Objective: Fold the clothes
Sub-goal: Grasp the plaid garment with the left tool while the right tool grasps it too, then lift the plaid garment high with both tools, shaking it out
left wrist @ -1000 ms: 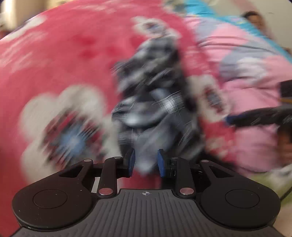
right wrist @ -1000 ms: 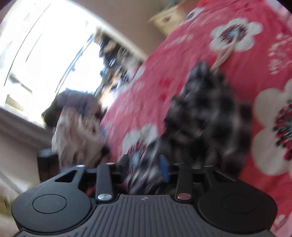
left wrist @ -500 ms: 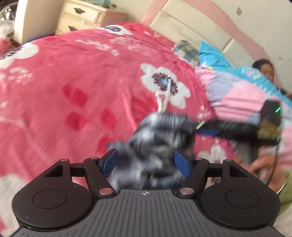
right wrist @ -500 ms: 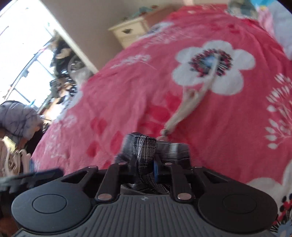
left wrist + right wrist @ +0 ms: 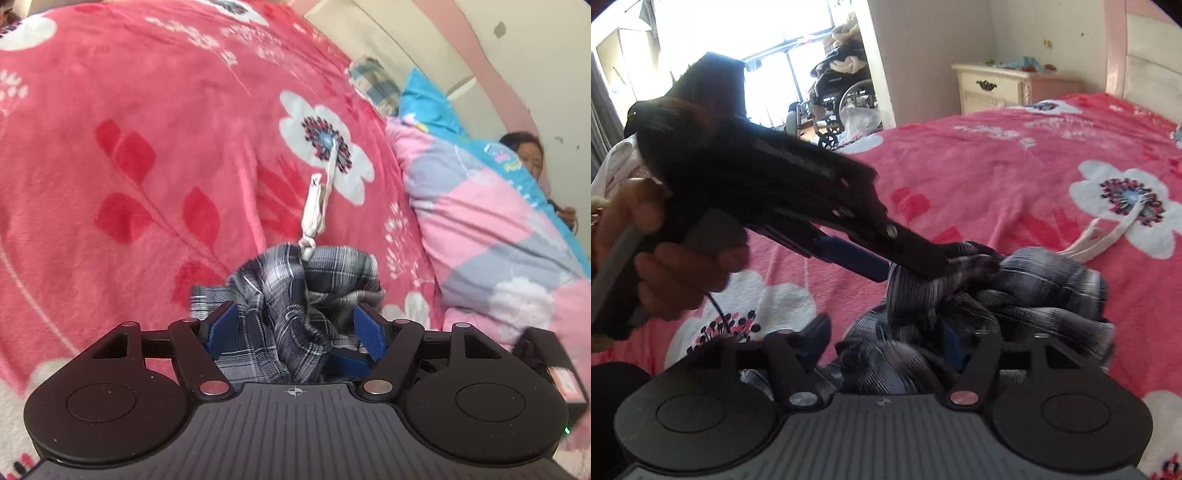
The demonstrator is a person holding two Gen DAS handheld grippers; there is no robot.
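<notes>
Both wrist views low, close over plaid garment (image 5: 295, 295), angled down, sharing red blanket (image 5: 1015, 166)

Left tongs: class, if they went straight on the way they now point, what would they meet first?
Most likely the crumpled plaid garment, bunched between the open left tongs. Beyond it lie its white drawstring and the red floral blanket; depth is unclear.

free: blanket (image 5: 155, 122) L/fwd | blocked: quilt (image 5: 491, 229) R
</notes>
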